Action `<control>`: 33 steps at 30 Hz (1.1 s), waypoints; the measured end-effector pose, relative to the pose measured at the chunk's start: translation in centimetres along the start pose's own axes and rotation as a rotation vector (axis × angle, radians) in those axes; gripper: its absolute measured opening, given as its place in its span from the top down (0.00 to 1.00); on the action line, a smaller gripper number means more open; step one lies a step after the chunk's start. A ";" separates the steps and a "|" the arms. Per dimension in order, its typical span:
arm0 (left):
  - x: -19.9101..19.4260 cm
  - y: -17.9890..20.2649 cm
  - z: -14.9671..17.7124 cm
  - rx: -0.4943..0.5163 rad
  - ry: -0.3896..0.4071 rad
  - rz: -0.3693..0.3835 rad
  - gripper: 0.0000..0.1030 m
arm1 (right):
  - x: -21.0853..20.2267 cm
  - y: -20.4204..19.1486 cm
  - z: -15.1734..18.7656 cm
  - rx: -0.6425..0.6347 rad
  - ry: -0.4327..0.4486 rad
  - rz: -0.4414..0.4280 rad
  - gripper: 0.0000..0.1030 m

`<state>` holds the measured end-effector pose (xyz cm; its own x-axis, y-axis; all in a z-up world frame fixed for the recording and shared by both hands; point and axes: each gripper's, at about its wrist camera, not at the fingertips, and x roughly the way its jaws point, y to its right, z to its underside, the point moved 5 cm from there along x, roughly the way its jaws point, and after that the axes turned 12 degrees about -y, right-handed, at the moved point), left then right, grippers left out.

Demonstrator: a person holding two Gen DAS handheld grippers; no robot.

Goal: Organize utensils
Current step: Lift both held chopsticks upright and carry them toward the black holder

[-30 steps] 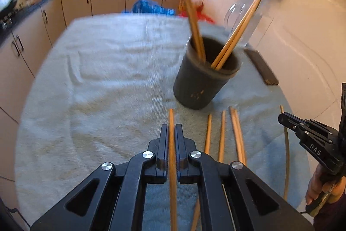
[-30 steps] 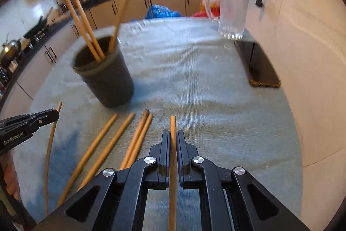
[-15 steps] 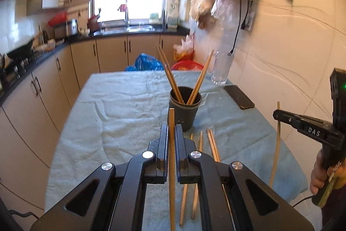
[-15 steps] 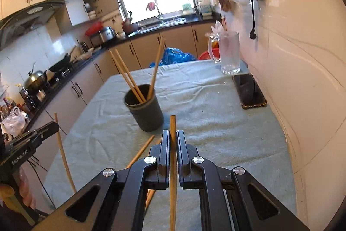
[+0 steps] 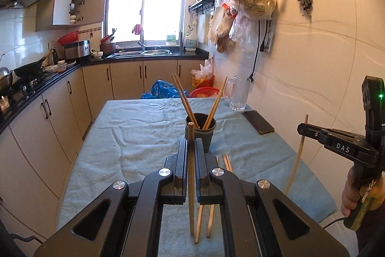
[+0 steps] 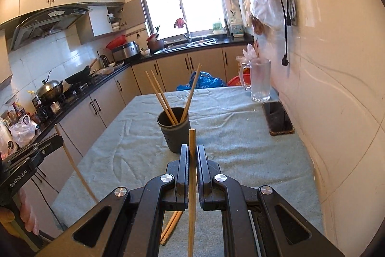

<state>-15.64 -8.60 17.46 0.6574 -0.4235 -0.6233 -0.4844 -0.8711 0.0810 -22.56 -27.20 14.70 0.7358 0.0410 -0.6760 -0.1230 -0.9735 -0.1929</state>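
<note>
Left gripper (image 5: 190, 148) fingers clamp a thin wooden chopstick (image 5: 191, 175) between them, tip poking toward 12 o'clock. Right gripper (image 6: 191, 155) fingers grip another wooden chopstick (image 6: 192, 184) likewise. Dark round plastic cup (image 5: 201, 130) stands at 12 o'clock on the tabletop (image 5: 134, 136).

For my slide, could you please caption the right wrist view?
Right gripper holds a chopstick upright before a dark cup with three chopsticks.

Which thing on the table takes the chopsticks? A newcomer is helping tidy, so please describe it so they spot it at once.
Look at the long table under the blue-grey cloth, running towards the window. Near its middle stands a dark round cup, upright, already holding three chopsticks. Unlike the clear glass mug and flat dark phone by the wall, it is opaque.
</note>
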 end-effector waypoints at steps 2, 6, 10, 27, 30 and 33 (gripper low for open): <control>-0.1 -0.1 -0.4 -0.004 0.003 0.010 0.96 | -0.3 0.0 -0.2 0.000 0.009 -0.002 0.94; 0.0 -0.2 -1.3 0.004 0.013 0.008 0.96 | -0.7 0.2 -1.1 0.001 0.030 0.000 0.94; 0.4 -0.5 -2.2 0.006 0.012 0.009 0.96 | -0.6 0.2 -1.9 -0.001 0.043 0.001 0.94; 0.4 -0.6 -8.1 0.017 0.052 0.053 0.96 | -0.6 -0.2 -6.7 -0.020 0.084 -0.022 0.94; 0.8 -0.6 -10.2 0.014 0.077 0.051 0.96 | -0.8 -0.7 -8.7 -0.027 0.118 -0.025 0.94; 1.3 -0.4 -12.5 0.011 0.113 0.037 0.96 | -1.1 -1.3 -10.9 -0.026 0.163 -0.039 0.94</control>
<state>-7.34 -11.94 26.33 0.6995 -0.4810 -0.5286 -0.5151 -0.8520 0.0935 -15.89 -28.39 23.45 0.8384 0.0436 -0.5433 -0.0767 -0.9774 -0.1968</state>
